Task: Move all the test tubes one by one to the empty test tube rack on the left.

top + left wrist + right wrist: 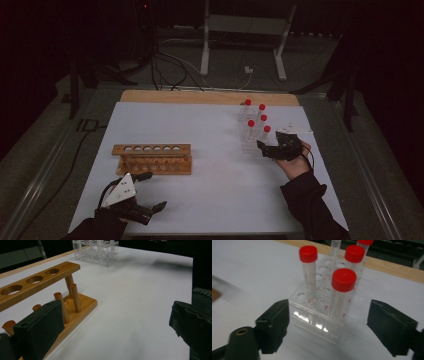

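On the worktop (210, 200) the wooden rack (152, 158) stands left of centre, the clear rack (250, 140) right and farther back, well apart. Five capped tubes (251, 129) stand upright in the clear rack. The left tongs (150, 192) sit just near of the wooden rack; the right tongs (264, 148) sit just right of the clear rack's near end

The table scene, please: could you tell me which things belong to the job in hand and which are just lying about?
In the job:
- red-capped tubes
- clear rack
- wooden rack
- right claw, open around the clear rack
- left claw, open

Lying about:
- floor cables
- metal stand
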`<state>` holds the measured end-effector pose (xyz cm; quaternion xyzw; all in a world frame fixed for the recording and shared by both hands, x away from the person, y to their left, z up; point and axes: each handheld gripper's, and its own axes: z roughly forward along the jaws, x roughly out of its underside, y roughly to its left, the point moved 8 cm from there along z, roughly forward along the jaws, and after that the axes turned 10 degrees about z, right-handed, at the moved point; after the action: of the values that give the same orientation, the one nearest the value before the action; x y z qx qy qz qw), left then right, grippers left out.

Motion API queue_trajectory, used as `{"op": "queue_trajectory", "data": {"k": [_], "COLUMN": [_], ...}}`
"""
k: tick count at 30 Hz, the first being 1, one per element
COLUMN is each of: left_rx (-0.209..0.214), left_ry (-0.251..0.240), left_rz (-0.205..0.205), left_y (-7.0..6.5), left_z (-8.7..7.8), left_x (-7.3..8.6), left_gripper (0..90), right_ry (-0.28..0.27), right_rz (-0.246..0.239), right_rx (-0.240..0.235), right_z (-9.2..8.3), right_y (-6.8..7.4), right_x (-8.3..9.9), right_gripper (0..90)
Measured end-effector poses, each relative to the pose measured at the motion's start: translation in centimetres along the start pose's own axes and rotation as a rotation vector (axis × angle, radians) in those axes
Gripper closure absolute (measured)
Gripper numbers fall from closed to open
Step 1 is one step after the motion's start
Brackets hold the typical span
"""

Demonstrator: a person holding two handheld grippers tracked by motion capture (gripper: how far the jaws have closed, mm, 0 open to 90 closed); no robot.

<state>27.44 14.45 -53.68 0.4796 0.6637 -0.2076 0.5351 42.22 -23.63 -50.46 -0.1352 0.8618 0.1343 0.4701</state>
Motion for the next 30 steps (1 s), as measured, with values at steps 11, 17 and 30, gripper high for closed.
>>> {"op": "queue_trajectory", "data": {"k": [11, 17, 30], "left_rx": [0.003, 0.003, 0.004], "left_ry": [0.0, 0.0, 0.002], "left_rz": [-0.002, -0.002, -0.003], "left_y": [0.0, 0.0, 0.0], "left_z": [0.0, 0.0, 0.0], "left_x": [0.1, 0.1, 0.1], "left_gripper": [0.3, 0.3, 0.3], "right_ry": [0.029, 0.04, 0.054], "right_rz": [0.02, 0.018, 0.019], "right_rx": [0.025, 0.021, 0.041], "right_z": [1.2, 1.8, 2.4], "right_y": [-0.6, -0.7, -0.9], "right_x": [-0.2, -0.1, -0.1], "right_gripper": [46.0, 56.2, 74.5]}}
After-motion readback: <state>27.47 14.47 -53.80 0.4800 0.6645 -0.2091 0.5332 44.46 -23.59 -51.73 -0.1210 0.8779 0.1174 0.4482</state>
